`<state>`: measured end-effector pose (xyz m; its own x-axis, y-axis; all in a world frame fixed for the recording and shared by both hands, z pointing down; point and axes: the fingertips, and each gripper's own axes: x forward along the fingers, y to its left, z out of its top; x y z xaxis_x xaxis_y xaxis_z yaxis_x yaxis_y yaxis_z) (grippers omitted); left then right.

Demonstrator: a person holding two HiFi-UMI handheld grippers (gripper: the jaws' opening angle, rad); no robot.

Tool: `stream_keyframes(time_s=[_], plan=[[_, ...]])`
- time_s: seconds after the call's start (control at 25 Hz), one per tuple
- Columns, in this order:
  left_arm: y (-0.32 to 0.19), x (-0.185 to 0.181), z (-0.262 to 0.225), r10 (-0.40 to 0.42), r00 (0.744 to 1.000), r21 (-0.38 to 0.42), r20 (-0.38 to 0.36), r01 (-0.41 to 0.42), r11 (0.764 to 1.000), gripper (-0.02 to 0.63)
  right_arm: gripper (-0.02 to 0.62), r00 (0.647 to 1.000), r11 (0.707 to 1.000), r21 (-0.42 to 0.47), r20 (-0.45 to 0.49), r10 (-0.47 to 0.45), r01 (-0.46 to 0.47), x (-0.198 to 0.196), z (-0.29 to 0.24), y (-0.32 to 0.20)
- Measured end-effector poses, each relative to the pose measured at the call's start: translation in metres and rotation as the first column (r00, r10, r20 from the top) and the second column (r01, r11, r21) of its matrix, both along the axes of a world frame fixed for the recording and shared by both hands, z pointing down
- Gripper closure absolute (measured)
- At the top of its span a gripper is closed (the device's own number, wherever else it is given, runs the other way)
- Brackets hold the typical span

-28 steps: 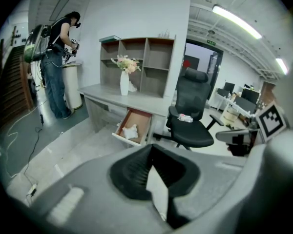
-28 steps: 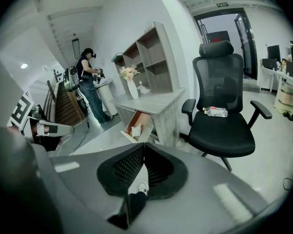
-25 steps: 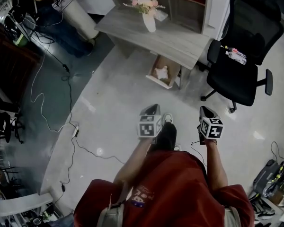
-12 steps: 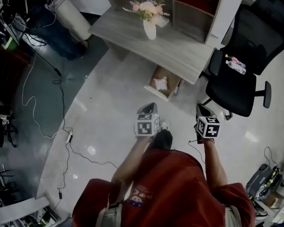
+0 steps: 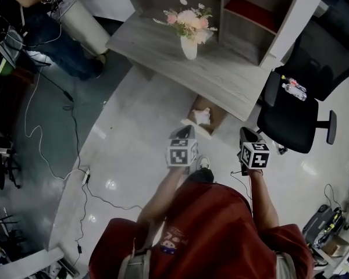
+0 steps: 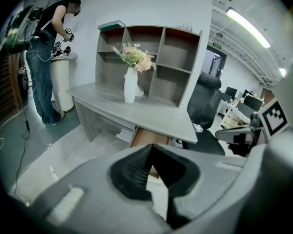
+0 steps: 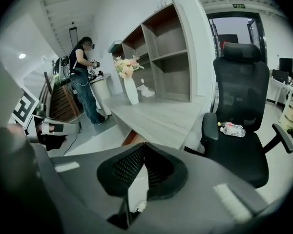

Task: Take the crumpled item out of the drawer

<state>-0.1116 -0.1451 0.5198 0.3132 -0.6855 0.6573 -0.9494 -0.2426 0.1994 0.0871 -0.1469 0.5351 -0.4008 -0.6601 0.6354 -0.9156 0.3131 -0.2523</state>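
A white crumpled item lies in an open wooden drawer that sticks out from under the grey desk. My left gripper is held over the floor just short of the drawer, jaws shut and empty. To its right, level with it, my right gripper is also shut with nothing in it. In the left gripper view the shut left gripper points at the drawer below the desk edge. In the right gripper view the right gripper points the same way; the drawer barely shows.
A white vase of flowers stands on the desk before a shelf unit. A black office chair with a bottle on its seat stands right of the drawer. Cables trail across the floor at left. A person stands far left.
The desk and drawer have come closer to both grippers as I walked forward. Both grippers stayed shut and side by side.
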Motion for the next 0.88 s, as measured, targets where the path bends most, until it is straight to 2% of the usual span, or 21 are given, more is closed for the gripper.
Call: stream_keyframes(time_s=[0.4, 0.88], plan=[[-0.071, -0.013, 0.010, 0.060, 0.998, -0.005, -0.018, -0.061, 0.998, 0.609, 0.594, 0.999, 0.999, -0.005, -0.023, 0.040, -0.040, -0.018, 0.005, -0.057], [-0.093, -0.010, 0.024, 0.090, 0.996, -0.022, -0.021, -0.090, 0.996, 0.609, 0.594, 0.999, 0.999, -0.020, -0.014, 0.048, -0.049, -0.027, 0.016, -0.072]])
